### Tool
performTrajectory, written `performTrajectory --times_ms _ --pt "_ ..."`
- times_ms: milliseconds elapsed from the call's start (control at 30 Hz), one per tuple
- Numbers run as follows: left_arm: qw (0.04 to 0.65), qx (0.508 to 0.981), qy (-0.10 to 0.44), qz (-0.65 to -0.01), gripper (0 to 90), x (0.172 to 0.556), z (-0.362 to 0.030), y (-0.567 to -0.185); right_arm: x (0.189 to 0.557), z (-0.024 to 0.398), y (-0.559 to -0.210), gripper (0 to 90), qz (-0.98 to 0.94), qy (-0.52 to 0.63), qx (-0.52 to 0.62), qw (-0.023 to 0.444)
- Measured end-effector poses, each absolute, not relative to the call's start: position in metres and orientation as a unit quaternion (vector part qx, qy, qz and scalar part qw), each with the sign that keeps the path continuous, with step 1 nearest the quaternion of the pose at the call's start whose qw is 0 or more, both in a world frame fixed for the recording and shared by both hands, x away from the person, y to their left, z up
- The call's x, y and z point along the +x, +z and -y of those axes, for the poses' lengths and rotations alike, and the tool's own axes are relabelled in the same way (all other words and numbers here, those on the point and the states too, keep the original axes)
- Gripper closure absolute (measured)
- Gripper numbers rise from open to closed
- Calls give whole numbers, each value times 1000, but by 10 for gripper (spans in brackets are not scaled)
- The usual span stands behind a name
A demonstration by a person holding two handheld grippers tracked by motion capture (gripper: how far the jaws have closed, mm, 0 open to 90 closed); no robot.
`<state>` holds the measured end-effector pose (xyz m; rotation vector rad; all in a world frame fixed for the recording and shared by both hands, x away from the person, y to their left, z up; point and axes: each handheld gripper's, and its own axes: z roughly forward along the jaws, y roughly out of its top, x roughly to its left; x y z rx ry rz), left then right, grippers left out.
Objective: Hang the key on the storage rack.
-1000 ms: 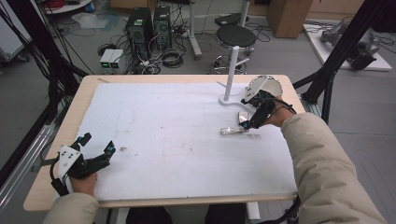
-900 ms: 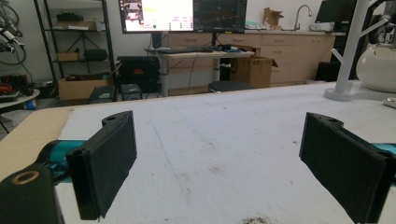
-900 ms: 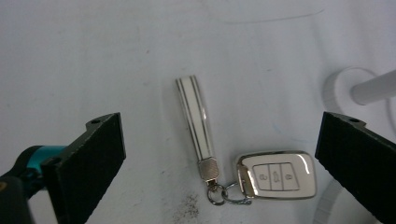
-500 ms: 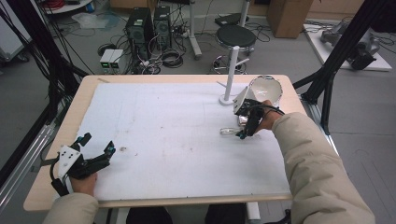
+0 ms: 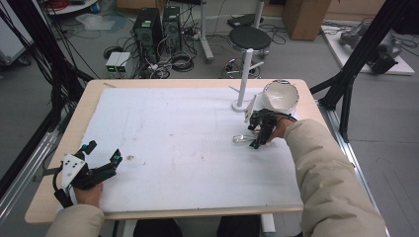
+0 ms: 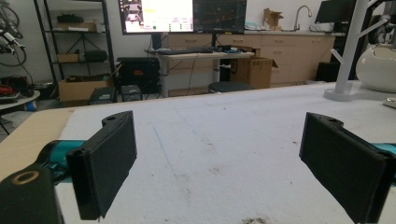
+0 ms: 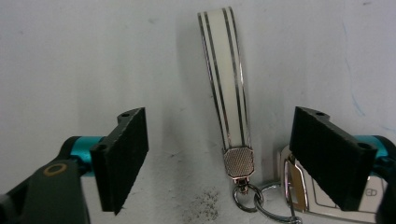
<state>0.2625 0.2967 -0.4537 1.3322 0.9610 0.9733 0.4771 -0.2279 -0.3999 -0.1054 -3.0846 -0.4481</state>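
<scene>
Right hand-held gripper agape — straddling keychain.

High overhead; two low claw-mounted close-ups.

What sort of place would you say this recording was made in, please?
Most likely a robotics lab or workshop rather than a home. Desktop computer towers with tangled cables sit on the floor beyond the table, large monitors show camera feeds and plots, and a black metal frame surrounds the workspace.
</scene>
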Motion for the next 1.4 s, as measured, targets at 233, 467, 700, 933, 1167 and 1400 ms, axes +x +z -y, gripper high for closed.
performTrajectory --times_ms 233,467,700,933,1167,1400 --pt "578 570 416 -411 114 262 -297 -454 482 228 -402 380 991 -120 -47 21" --pt "578 569 416 -410 114 262 -297 -454 484 227 -403 542 994 -95 -51 19" --pt "578 569 417 -410 114 262 -297 -454 484 225 -402 729 996 -80 -43 0" --pt "578 569 416 -410 114 262 -297 -454 483 222 -403 742 996 -75 -55 0" --pt "578 569 416 -411 114 263 -297 -454 483 221 -400 747 991 -94 -99 15" --pt "577 570 416 -410 114 262 -297 -454 487 232 -383 749 970 -167 -175 19"
